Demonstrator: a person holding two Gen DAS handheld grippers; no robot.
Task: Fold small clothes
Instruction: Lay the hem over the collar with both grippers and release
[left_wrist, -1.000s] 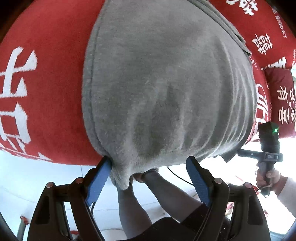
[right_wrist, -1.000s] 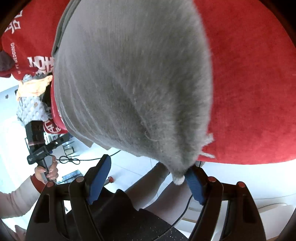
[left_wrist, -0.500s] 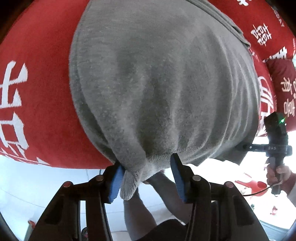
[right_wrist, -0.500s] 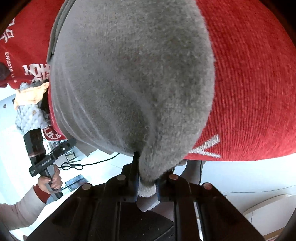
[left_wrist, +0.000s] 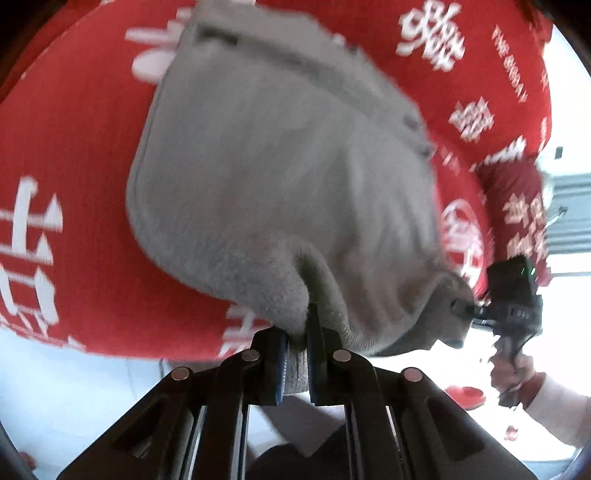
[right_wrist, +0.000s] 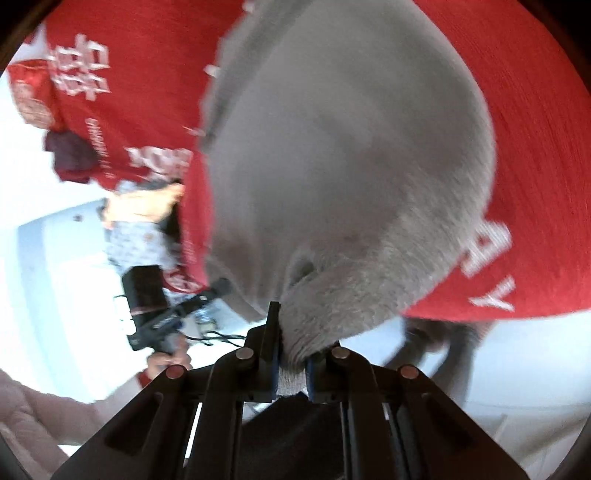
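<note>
Over the red blanket (left_wrist: 92, 192) with white lettering, you are now clenching both claws on the near hem of the gray fleece garment (left_wrist: 280, 177): the left claw (left_wrist: 295, 350), wide apart a second ago, is pinching one corner, the right claw (right_wrist: 291, 358) the other. With both corners lifting off the blanket, you are probably starting the fold.
</note>
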